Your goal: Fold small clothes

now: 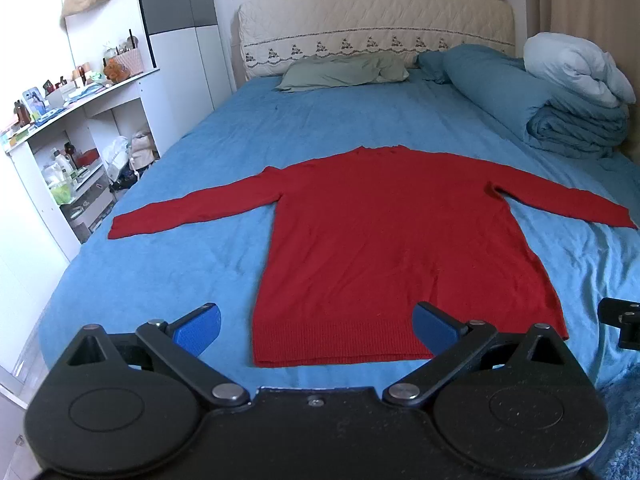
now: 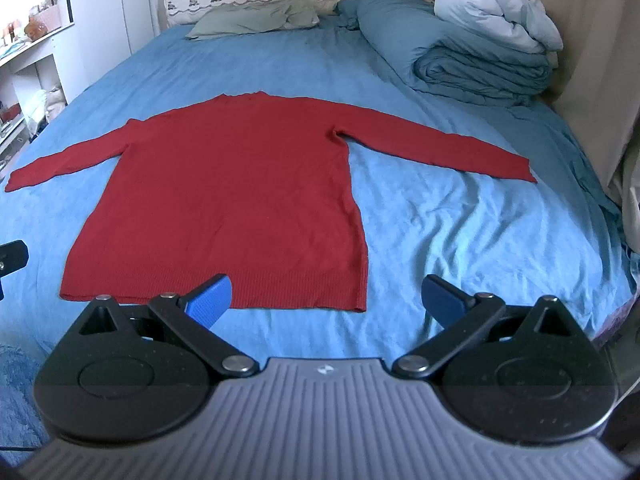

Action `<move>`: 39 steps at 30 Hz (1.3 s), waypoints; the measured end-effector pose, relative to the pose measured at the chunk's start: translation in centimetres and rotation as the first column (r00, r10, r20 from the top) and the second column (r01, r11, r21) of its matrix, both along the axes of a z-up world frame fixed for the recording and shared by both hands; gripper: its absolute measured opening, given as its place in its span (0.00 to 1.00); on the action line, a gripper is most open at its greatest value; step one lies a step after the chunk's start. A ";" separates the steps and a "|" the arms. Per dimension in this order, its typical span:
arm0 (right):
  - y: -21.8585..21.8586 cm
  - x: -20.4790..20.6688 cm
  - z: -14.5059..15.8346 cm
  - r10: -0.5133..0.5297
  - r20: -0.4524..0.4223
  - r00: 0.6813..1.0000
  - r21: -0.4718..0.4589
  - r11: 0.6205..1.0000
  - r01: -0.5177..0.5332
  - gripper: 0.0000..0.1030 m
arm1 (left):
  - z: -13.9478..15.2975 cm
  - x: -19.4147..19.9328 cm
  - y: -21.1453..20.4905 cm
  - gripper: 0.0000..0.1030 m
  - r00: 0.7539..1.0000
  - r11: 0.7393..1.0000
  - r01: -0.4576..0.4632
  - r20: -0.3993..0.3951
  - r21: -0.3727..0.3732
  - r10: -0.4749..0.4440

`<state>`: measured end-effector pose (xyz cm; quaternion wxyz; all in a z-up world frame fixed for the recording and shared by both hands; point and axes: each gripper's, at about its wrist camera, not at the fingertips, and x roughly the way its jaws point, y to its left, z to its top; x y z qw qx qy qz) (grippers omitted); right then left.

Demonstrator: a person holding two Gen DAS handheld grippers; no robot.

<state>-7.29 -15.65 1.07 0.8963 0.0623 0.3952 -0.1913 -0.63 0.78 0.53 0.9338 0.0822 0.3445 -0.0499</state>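
A red long-sleeved sweater (image 1: 392, 240) lies flat on the blue bed sheet (image 1: 168, 264), sleeves spread to both sides, hem toward me. It also shows in the right wrist view (image 2: 232, 196). My left gripper (image 1: 316, 326) is open and empty, hovering near the hem's left part, blue pads (image 1: 198, 328) wide apart. My right gripper (image 2: 326, 298) is open and empty, hovering by the hem's right corner. A part of the right gripper shows at the left wrist view's right edge (image 1: 622, 320).
A folded blue duvet (image 1: 532, 96) with a white bundle (image 1: 576, 68) sits at the bed's far right. A green pillow (image 1: 344, 72) lies by the headboard (image 1: 372, 20). White shelves (image 1: 68, 152) with clutter stand left of the bed. A curtain (image 2: 600, 60) hangs right.
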 end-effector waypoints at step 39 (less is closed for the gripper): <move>0.5 0.0 0.6 0.003 0.018 1.000 -0.015 1.000 -0.003 1.00 | 0.6 -0.5 -0.1 1.00 1.000 1.000 -0.002 0.026 0.004 0.002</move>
